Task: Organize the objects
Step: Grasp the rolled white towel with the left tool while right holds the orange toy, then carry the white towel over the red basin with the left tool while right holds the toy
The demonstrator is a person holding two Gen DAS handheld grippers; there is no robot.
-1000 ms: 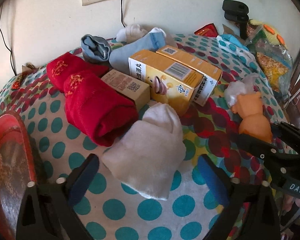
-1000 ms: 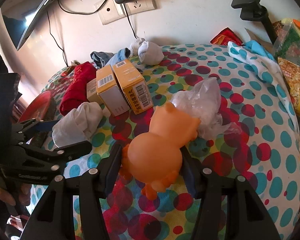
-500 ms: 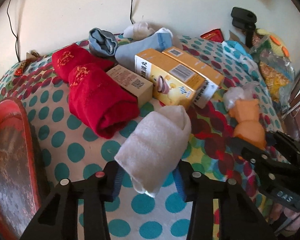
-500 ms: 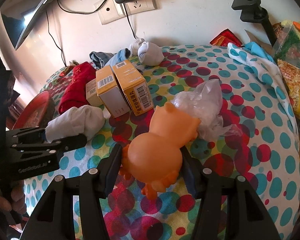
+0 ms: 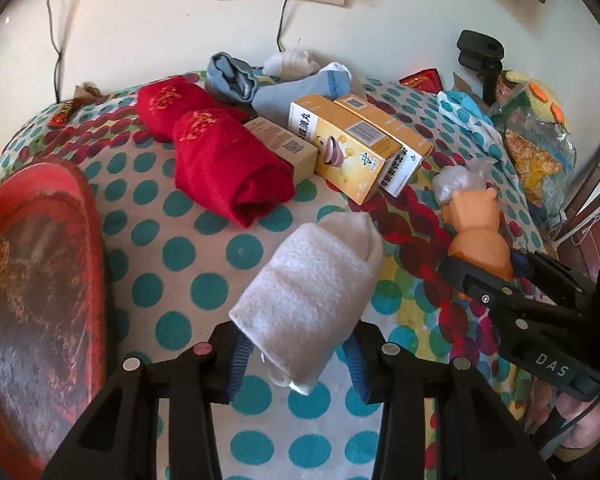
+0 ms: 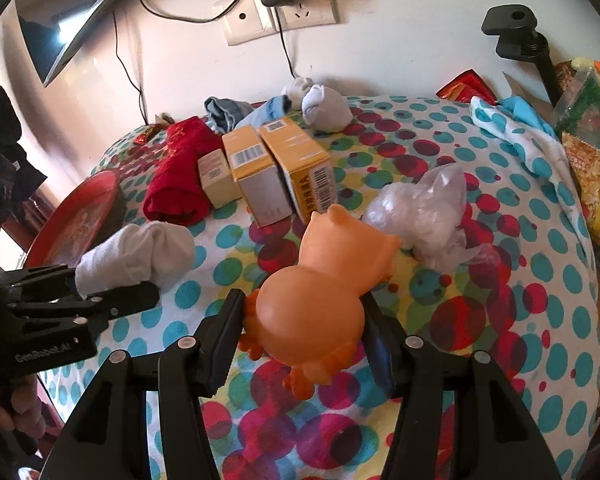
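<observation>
Two grippers each hold something over the polka-dot worktop (image 5: 148, 248). Left gripper (image 5: 296, 354) fingers are clenched on a rolled white sock (image 5: 312, 284), with red rolled socks (image 5: 228, 164) at 11 o'clock. Right gripper (image 6: 304, 344) fingers grasp the orange rubber toy (image 6: 320, 292); yellow boxes (image 6: 276, 168) lie at 12 o'clock.

Bright daylight, warm glare on wall (image 6: 400, 40) at top, sharp mid-frame, heavy fisheye warp + dark vignette at edges
</observation>
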